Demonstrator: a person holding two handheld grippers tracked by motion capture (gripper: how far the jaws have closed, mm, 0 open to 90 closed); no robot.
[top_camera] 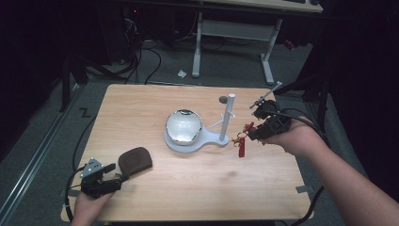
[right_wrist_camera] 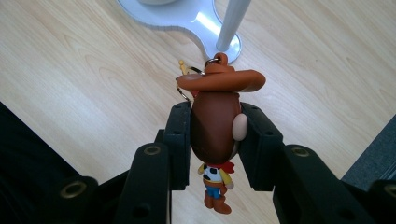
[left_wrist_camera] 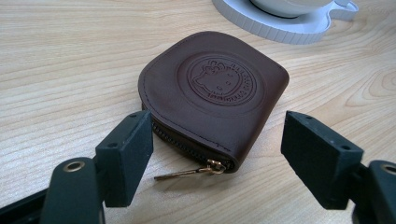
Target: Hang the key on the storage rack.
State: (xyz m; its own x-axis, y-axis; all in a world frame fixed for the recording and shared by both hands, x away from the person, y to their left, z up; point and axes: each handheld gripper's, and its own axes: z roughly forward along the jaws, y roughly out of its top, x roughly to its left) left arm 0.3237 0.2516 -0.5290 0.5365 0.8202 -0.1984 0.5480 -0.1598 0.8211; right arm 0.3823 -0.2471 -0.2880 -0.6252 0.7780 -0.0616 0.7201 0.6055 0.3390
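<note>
Right now the right gripper pinches a cowboy keychain by its big brown head, one pad pressed on each side. The figure's hat sits just past the jaws, with a metal ring at its crown, and its small body with yellow shirt and blue trousers hangs down between the jaws toward the camera. From the high view the right gripper is held above the table, just right of the white stand, and a red strap dangles below the keychain. The stand's base carries a shiny bowl on its left part and an upright post with a side peg on its right; the keychain hangs near the post's foot, apart from it.

Meanwhile the left gripper rests low at the near left of the table with its jaws spread wide. A brown zip purse lies flat on the wood just ahead of the pads, untouched, its embossed round stamp facing up and its gold zip pull lying toward the gripper. In the high view the purse sits just beside the left gripper, well apart from the stand.
</note>
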